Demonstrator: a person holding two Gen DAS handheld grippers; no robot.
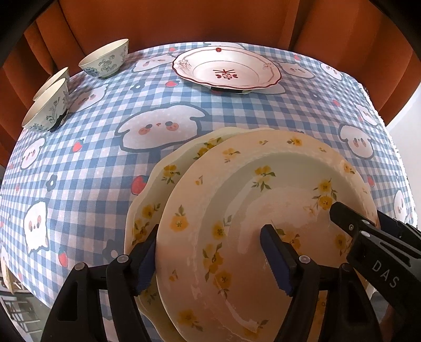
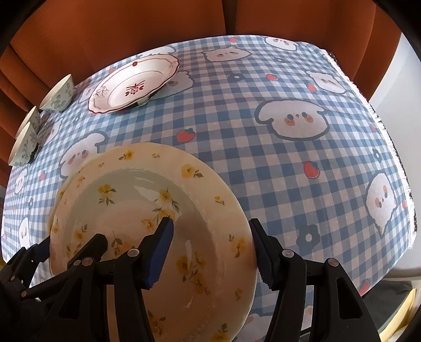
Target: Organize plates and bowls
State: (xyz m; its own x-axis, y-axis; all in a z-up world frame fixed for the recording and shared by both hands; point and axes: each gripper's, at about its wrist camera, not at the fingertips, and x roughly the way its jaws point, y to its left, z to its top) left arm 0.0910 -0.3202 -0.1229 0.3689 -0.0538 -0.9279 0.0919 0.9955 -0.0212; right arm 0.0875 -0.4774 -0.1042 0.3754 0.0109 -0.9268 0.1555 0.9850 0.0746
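Glossy and cream-coloured, the top yellow-flowered plate fills the lower right of the left wrist view, lying on a lower yellow-flowered plate with a scalloped rim that peeks out at its left edge. Both have smooth glazed faces scattered with small yellow blossoms.

Left gripper: its black fingers with ribbed blue pads stand wide apart, one outside the upper plate's rim, one over its well; whether either pad touches is hard to tell. Right gripper likewise straddles that plate's right rim, fingers well spread, contact unclear. Its black tip also enters the left view at the right edge.

Lower parts of both plates are cut off by the frame and hidden behind the fingers.

A soft checked blue-and-white tablecloth with cartoon animals and strawberries covers the desk. At upper centre sits a white red-patterned plate with a wavy red rim. Three small blue-flowered bowls stand tilted at upper left, two of them overlapping. Rust-orange curtain folds hang behind.
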